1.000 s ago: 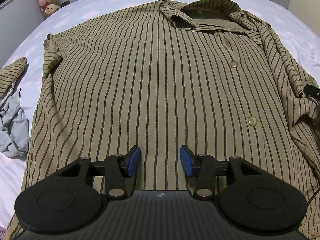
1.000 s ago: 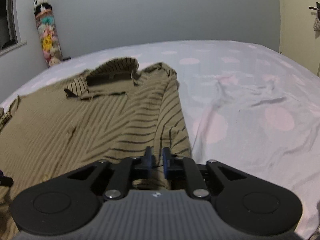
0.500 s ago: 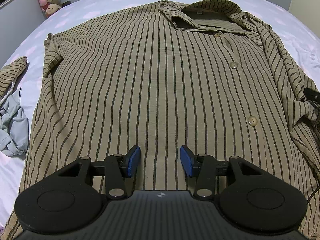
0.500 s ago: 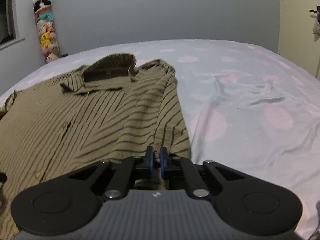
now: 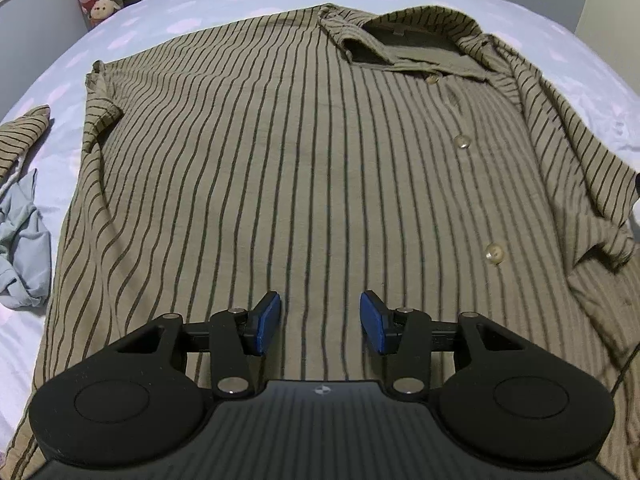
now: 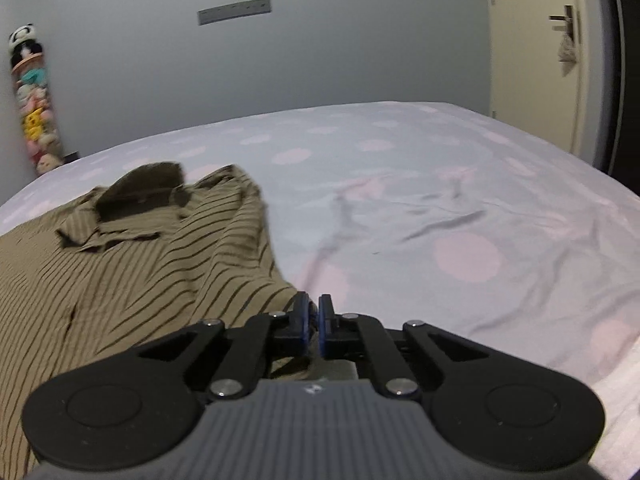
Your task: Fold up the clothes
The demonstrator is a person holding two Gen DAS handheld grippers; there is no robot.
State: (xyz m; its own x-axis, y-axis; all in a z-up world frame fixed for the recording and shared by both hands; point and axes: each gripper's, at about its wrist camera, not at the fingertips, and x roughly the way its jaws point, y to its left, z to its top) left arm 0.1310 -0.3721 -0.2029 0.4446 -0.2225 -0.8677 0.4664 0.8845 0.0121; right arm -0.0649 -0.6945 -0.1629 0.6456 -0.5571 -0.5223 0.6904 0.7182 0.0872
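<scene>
Looking at a tan, dark-striped button-up shirt [image 5: 300, 160] lying spread out face-up, with a lilac bed sheet with pink dots [image 6: 440, 200] under it. Not seeing a single finished fold yet, so calling this barely started. Guessing at what's left: bringing the shirt's right side in over its front, doing the same with its left side, then taking the hem up to the collar [image 5: 400, 40].

Hovering the left gripper [image 5: 320, 322] just above the shirt's hem end, blue pads spread apart and gripping nothing. Having just been closing the right gripper [image 6: 314, 320] at the shirt's right edge, pads now pressed nearly together and, by the look of it, pinching the short sleeve [image 5: 600, 208] there.

Only getting the whole front from the left wrist view: pale round buttons [image 5: 494, 254], the other sleeve tucked under at the shirt's left shoulder, plus a crumpled pale blue cloth [image 5: 22, 232] just left of the shirt. Only getting the pinch itself from the right wrist view, along with bare sheet right of the shirt and a cream door [image 6: 532, 60] well beyond it.
</scene>
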